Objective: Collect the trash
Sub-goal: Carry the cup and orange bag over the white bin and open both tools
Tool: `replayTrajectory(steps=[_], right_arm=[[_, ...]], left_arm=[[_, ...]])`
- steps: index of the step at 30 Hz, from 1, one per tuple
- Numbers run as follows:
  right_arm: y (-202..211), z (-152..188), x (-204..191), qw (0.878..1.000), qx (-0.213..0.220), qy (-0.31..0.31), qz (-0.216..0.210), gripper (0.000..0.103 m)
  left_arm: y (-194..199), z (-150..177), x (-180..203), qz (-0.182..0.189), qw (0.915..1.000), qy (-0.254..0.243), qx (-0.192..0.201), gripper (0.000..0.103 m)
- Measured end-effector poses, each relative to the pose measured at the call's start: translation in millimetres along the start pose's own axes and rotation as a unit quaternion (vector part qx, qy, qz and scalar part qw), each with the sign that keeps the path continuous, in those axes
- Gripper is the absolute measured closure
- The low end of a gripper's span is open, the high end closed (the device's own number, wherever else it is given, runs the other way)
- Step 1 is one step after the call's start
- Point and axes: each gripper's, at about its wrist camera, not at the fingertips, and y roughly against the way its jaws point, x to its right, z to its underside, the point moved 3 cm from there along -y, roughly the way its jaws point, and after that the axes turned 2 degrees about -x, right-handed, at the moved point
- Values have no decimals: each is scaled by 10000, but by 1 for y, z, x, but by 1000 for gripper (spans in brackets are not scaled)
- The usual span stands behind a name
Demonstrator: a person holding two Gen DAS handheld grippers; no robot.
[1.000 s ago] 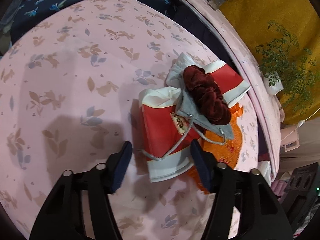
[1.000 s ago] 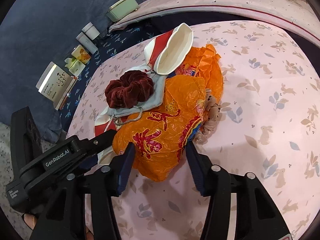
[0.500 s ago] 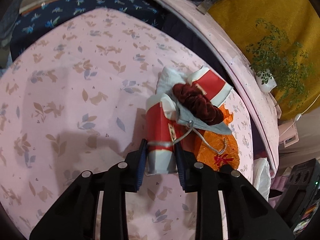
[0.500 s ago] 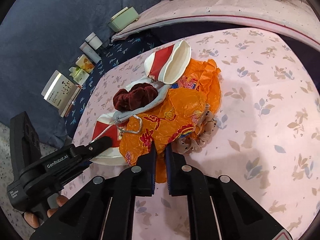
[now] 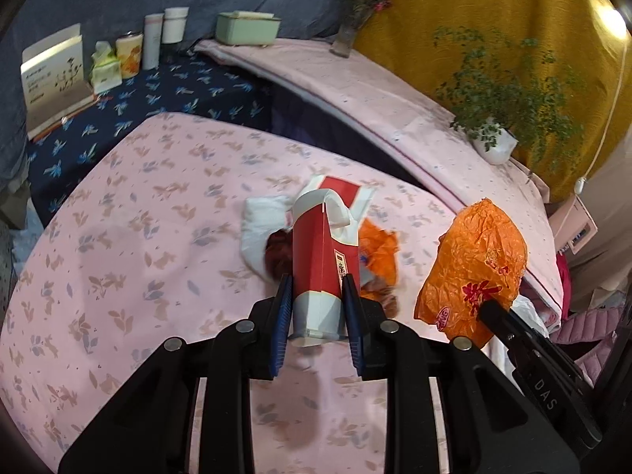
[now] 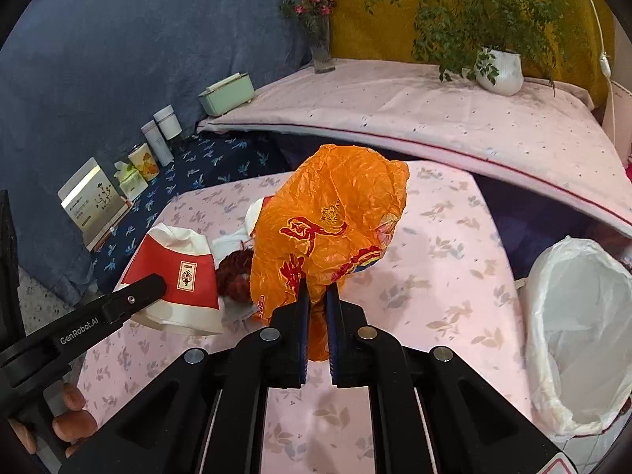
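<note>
My left gripper [image 5: 318, 284] is shut on a red and white paper bag [image 5: 322, 260], lifted clear of the pink bed sheet [image 5: 138, 276]. My right gripper [image 6: 315, 296] is shut on a crumpled orange plastic bag [image 6: 331, 229], held up in the air; the same orange plastic bag [image 5: 474, 264] hangs at the right of the left wrist view. On the sheet below lie a dark red scrunchie [image 6: 237, 272], a white cloth [image 5: 260, 221], another red and white paper piece [image 5: 343, 189] and more orange plastic [image 5: 379, 249]. The left gripper [image 6: 154, 284] and its paper bag [image 6: 177, 276] appear at the left of the right wrist view.
A bin lined with a white bag [image 6: 580, 328] stands off the bed's right edge. A box [image 6: 94, 201], cans, bottles [image 6: 168, 122] and a green case [image 6: 227, 94] line the dark blue cloth. A vase [image 6: 322, 51] and potted plant [image 6: 497, 71] sit on the raised pink ledge.
Both grippers closed, the left on the paper bag and the right on the orange bag, then rose with them off the sheet. The scrunchie slid off and stays on the bed.
</note>
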Motion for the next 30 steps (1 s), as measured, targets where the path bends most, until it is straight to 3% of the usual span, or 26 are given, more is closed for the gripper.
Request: replayTrajectory(steps=[14,30], right_arm=[[68,-21,84,9962,615,-463,407,95],[121,-7,199,9822,949,-1260,1019,95]], left_arm=[[9,-1,132,446,9942,-969,146,79],[-2,39,269,1063,9735,-2025,-67,78]])
